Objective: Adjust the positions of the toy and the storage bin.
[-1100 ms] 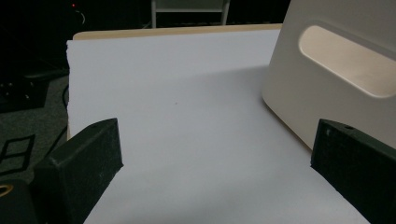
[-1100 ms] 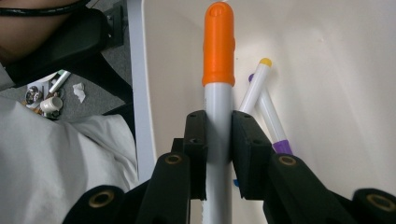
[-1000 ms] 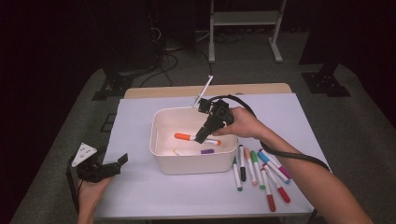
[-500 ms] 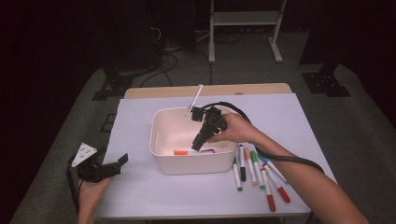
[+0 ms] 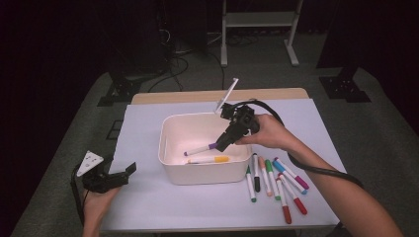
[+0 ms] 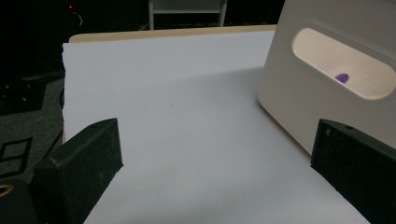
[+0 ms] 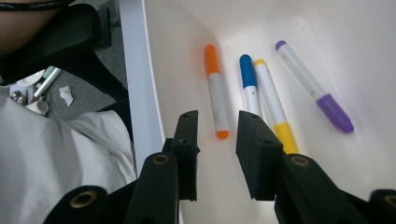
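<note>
Bright overhead light on the white table, dark surroundings at frame edges, soft blur throughout.

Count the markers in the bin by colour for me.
Orange marker: 1
Blue marker: 1
Yellow marker: 1
Purple marker: 1
Total in the bin: 4
</note>
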A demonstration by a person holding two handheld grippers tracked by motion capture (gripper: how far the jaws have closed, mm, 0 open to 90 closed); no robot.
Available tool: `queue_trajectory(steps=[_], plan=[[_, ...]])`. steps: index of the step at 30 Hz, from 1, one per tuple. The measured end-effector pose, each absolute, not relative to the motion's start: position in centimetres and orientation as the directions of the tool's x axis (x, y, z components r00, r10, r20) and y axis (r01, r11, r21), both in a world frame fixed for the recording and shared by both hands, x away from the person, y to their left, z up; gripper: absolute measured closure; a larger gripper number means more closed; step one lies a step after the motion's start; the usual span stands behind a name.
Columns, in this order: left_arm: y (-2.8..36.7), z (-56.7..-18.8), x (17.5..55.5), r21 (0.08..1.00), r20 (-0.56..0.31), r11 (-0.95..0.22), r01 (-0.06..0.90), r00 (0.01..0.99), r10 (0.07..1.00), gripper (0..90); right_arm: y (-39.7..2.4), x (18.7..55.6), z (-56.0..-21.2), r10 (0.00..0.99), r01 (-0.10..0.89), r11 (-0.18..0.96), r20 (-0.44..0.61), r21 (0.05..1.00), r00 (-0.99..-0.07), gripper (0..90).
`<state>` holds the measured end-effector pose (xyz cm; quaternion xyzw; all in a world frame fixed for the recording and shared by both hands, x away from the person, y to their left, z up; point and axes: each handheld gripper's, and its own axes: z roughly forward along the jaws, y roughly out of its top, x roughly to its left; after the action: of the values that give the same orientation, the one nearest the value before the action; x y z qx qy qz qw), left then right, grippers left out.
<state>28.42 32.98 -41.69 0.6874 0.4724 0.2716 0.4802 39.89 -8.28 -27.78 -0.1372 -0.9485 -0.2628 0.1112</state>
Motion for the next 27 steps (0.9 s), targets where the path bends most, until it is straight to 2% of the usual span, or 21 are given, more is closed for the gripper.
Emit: queue_trajectory(steps=[8,16,27], plan=[[33.0,-41.7,28.5,0.916,-0.080,-0.092,0.391,0.404,0.911,0.7,-12.9,39.3,-26.2,0.267,0.374,0.768,0.270,0.519,-0.925,68.1],[33.0,-41.8,28.5,0.915,-0.079,-0.094,0.392,0.403,0.912,0.7,-17.6,38.8,-26.0,0.340,0.430,0.717,0.263,0.548,-0.903,68.0],[33.0,-41.8,28.6,0.916,-0.086,-0.087,0.392,0.402,0.912,0.7,-23.3,37.9,-28.5,0.452,0.511,0.656,0.253,0.555,-0.855,66.4]])
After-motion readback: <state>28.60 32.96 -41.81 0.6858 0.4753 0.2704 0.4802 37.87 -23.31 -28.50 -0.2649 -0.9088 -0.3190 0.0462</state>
